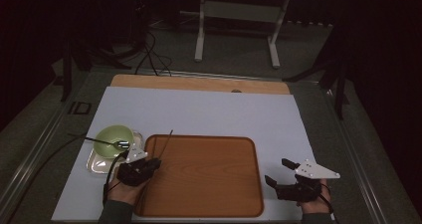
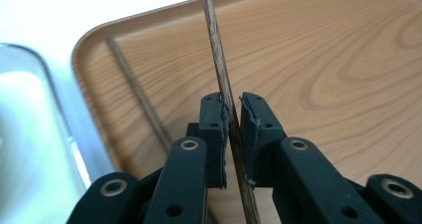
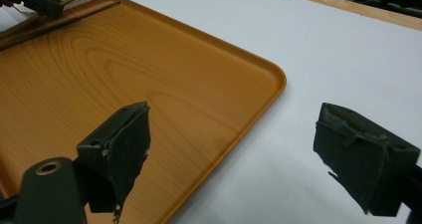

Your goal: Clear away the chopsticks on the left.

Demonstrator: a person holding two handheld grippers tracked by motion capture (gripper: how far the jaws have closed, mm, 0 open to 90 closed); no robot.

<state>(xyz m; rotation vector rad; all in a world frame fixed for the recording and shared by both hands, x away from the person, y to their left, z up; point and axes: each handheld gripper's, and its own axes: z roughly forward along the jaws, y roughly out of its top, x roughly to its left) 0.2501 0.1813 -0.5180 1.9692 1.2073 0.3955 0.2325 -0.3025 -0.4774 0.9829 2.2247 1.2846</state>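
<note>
Pinching a chopstick (image 2: 222, 79) over the tray's (image 1: 209, 204) left side, the left gripper (image 1: 154, 163) has it between near-closed jaws.
A second chopstick (image 2: 142, 102) lies flat on the tray by the left rim. The right gripper (image 3: 234, 154) hovers spread wide and empty above the tray's right edge and the white mat (image 1: 209, 112). A green bowl (image 1: 112, 137) with a spoon (image 1: 121, 144) sits on a metal dish (image 1: 94, 165) left of the tray.

A green bowl (image 1: 114, 137) with a spoon (image 1: 105, 142) in it is seen on a metal tray (image 1: 94, 163), left on the white surface (image 1: 209, 112).
</note>
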